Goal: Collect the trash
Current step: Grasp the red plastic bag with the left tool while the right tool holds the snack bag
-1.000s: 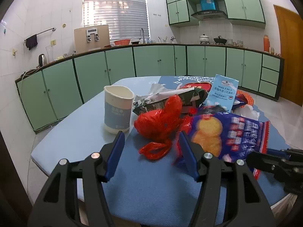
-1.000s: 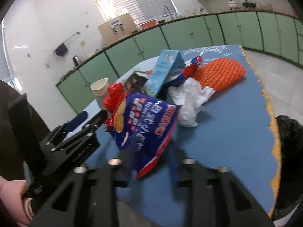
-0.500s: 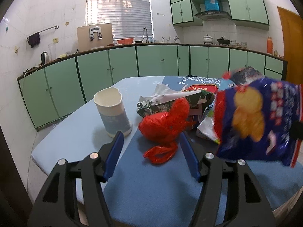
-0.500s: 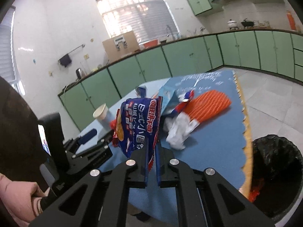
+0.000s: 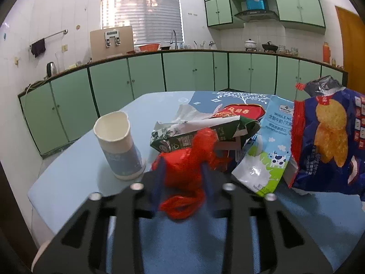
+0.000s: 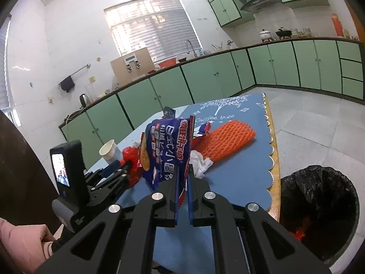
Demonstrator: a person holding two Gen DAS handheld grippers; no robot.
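A green-cabinet kitchen is seen, with open tiled floor beside the scalloped edge of the blue table [image 6: 241, 178]; a black-lined trash bin [image 6: 319, 207] stands just beside that edge. The blue snack bag [image 6: 166, 153], upright and crinkled, is clamped above the table by the right gripper [image 6: 183, 196]. The left gripper [image 5: 181, 180] is closing around the red plastic bag [image 5: 187, 166]. A milk carton [image 5: 267, 150], orange mesh [image 6: 225, 141] and paper cup [image 5: 118, 146] crowd nearby.

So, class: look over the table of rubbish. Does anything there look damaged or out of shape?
Yes. The white paper cup with the pale blue band stands upright at the pile's left edge, but its rim is dented inward instead of round. Behind the red plastic bag, the dark green carton lies on its side, torn open with white paper sticking out.
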